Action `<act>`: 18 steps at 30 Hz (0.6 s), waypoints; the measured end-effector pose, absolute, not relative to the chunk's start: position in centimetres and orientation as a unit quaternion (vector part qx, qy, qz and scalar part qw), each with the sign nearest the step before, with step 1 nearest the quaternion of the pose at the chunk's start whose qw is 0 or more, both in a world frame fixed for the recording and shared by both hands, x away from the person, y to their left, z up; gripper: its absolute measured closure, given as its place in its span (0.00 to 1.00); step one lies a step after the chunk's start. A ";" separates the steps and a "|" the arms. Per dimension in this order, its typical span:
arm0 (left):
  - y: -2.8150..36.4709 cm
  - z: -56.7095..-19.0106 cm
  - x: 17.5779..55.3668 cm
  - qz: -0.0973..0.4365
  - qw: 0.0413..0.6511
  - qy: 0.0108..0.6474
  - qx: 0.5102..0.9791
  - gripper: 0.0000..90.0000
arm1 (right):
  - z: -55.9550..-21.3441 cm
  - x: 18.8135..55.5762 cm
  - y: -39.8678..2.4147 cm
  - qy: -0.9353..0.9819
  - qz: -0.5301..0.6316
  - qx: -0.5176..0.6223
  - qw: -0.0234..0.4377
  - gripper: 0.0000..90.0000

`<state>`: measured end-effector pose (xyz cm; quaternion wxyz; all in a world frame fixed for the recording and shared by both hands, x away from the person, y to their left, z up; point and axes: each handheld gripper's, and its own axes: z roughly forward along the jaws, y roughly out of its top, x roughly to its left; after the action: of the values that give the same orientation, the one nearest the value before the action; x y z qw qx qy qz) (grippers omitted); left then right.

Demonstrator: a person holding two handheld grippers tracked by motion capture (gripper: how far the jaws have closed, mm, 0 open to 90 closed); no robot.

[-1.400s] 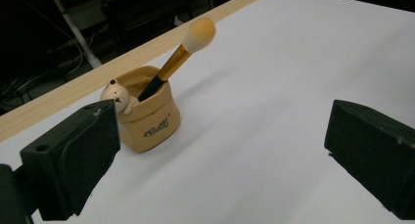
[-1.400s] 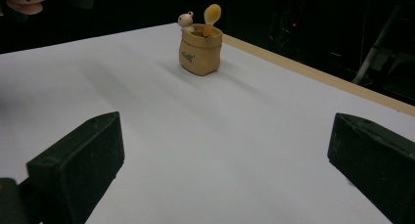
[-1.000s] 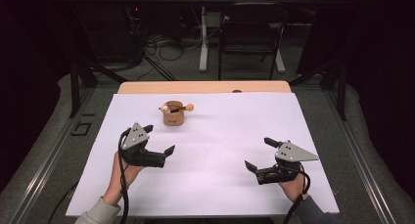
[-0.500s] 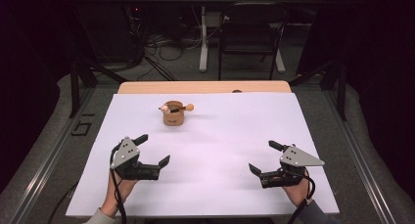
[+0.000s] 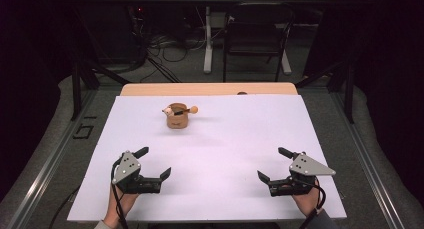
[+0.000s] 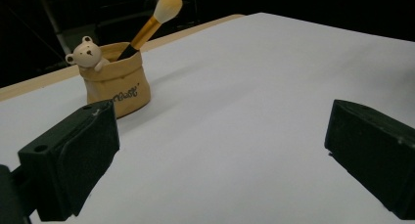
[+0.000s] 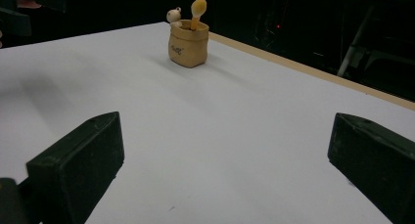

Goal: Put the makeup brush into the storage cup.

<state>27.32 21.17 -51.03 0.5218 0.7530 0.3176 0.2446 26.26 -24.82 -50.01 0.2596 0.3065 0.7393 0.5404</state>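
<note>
High view: white tabletop (image 5: 220, 154), tan bag-shaped pot (image 5: 176, 119) toward the far edge, left of centre, upright, well apart from both claws. Left claw (image 5: 153, 162) low at the near left, right claw (image 5: 275, 165) low at the near right, a hand (image 5: 120, 203) behind the left one and a hand (image 5: 306, 199) behind the right. This view also gives the surroundings: a wooden strip (image 5: 207, 89) past the far edge of the white sheet, a chair (image 5: 255, 39) and floor cables (image 5: 165, 44) beyond. Too small here for detail on the pot. Left gripper view fills that in: pot (image 6: 116, 82) has dark lettering on its front, a small bear figure (image 6: 88, 53) at its rim, and a brush (image 6: 149, 23) with a pale round tip leaning out to one side. Pot sits just past the left-hand jaw in that view, not touching it. Right gripper view shows the pot (image 7: 188, 44) farther off, brush (image 7: 197, 10) and bear (image 7: 173, 14) at its top, plus part of the left claw (image 7: 27, 6) at the top left corner. Both claws: 2 jaws wide apart, nothing between them, holding nothing. Whether the jaws rest on the tabletop or hover just above it, cannot tell.
</note>
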 end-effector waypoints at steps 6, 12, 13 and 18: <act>21.3 -51.7 27.0 0.248 0.514 0.322 0.755 0.00 | -50.4 25.9 -24.9 0.736 0.538 0.310 0.268 0.00; 21.8 -52.3 26.6 0.248 0.513 0.328 0.754 0.00 | -50.7 25.5 -25.2 0.740 0.529 0.314 0.271 0.00; 21.8 -52.4 26.6 0.247 0.513 0.330 0.753 0.00 | -50.8 25.5 -25.2 0.740 0.529 0.314 0.273 0.00; 22.5 -52.7 26.4 0.250 0.508 0.340 0.751 0.00 | -51.1 25.2 -25.6 0.743 0.518 0.321 0.275 0.00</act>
<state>26.37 22.50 -52.68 0.5080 0.7509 0.3403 0.2496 25.21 -25.55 -51.15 0.2748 0.3212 0.7434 0.5184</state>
